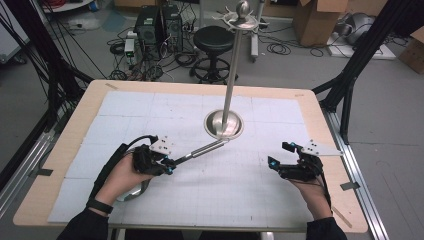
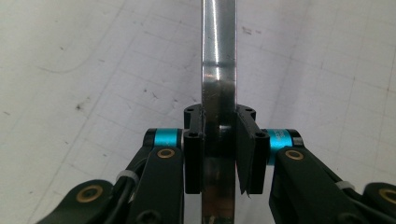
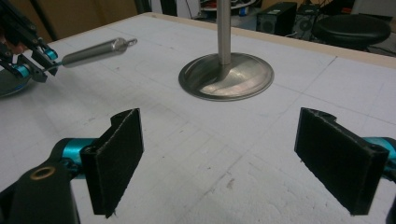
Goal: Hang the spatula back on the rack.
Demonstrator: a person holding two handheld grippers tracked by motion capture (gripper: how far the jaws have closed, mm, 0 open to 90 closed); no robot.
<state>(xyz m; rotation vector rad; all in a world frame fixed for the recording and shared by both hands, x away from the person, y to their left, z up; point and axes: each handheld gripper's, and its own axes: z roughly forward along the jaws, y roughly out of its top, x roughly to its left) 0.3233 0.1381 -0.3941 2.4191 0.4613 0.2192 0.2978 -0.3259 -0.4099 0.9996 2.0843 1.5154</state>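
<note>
Clamping one metal rod [image 1: 201, 149], the left tool [image 1: 169, 165] held it level just above the table [image 1: 150, 210], tip pointing toward the single stand [image 1: 224, 125] at centre. Right tool [image 1: 281, 154] sat wide apart, holding nothing, low over the table's right side. Two tools, one rod, one stand.

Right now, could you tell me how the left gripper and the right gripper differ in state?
The left gripper is shut on the handle of a metal utensil; the right gripper is open with nothing between its pads. The left gripper holds that utensil pointing toward the steel stand's base; the right gripper sits apart from the stand. Both are hand-held above the table.
</note>
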